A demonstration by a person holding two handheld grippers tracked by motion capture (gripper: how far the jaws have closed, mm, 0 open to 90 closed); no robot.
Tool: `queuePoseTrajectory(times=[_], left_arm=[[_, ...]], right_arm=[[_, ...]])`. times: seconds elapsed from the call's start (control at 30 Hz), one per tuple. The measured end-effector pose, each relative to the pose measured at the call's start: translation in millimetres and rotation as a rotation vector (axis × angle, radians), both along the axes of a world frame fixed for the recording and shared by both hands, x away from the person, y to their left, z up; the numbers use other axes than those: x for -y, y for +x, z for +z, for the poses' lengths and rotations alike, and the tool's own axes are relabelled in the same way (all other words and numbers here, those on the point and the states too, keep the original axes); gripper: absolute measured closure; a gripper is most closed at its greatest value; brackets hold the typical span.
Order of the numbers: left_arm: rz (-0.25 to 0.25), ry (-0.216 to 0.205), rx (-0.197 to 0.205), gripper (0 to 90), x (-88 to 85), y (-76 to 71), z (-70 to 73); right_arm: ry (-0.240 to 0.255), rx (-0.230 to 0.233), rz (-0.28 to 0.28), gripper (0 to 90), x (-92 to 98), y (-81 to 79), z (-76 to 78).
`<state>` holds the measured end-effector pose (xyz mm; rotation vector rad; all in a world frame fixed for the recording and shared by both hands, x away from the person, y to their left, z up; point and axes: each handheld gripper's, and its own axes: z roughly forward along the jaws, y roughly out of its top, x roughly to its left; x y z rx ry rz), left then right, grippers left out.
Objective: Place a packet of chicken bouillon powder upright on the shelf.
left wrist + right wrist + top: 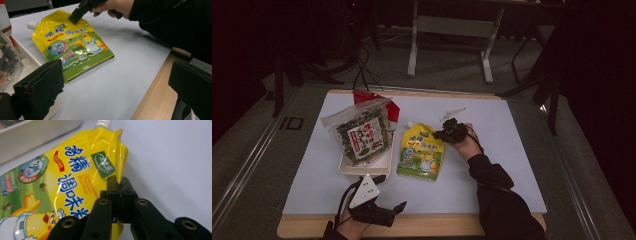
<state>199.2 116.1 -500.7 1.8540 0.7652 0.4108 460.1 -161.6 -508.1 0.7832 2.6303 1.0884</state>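
Room's dark, upper part of the high view is mostly black; grey frame legs (447,30) on the floor behind the table are about all that reads there.

Right gripper (119,185): jaws together, pinched on the right edge of the yellow bouillon pouch (421,153) near its top corner. In the right gripper view the pouch's lower part is cut off by the frame and by the jaw linkage. Pouch lies mid-table on the white mat (492,165), white spout cap (102,123) pointing away from the person.

Left gripper (379,212): jaws apart, nothing between them, sitting at the near table edge; the hand holding it is cropped by the bottom of the frame.

Just left of the pouch: white tray (362,170) with a clear bag of dark dried stuff (359,132) leaning in it. A red packet (367,97) behind is mostly hidden by the bag. Small clear wrapper (453,114) beyond the right hand, too small to identify.
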Motion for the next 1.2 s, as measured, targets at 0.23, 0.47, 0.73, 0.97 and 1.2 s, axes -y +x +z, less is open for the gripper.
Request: queuePoseTrajectory(times=[0.23, 0.47, 0.73, 0.97, 1.2], left_arm=[[0.003, 0.000, -0.002, 1.3, -0.4, 1.1, 0.2], [0.002, 0.021, 0.012, 1.3, 0.6, 1.4, 0.9], [0.015, 0.035, 0.010, 1.4, -2.4, 15.9, 15.2], [0.019, 0.010, -0.039, 2.6, -7.0, 46.2, 26.5], [0.050, 0.021, -0.040, 7.6, -9.9, 71.6, 35.0]], right_arm=[[0.020, 0.044, 0.033, 89.3, 5.4, -14.2, 20.1], [0.061, 0.106, 0.073, 89.4, 9.8, -38.2, 41.5], [0.093, 0.165, 0.126, 89.5, 10.6, -66.1, 59.5], [0.106, 0.191, 0.169, 89.4, 10.1, -82.3, 68.5], [0.122, 0.202, 0.208, 89.5, 9.8, -95.1, 75.0]])
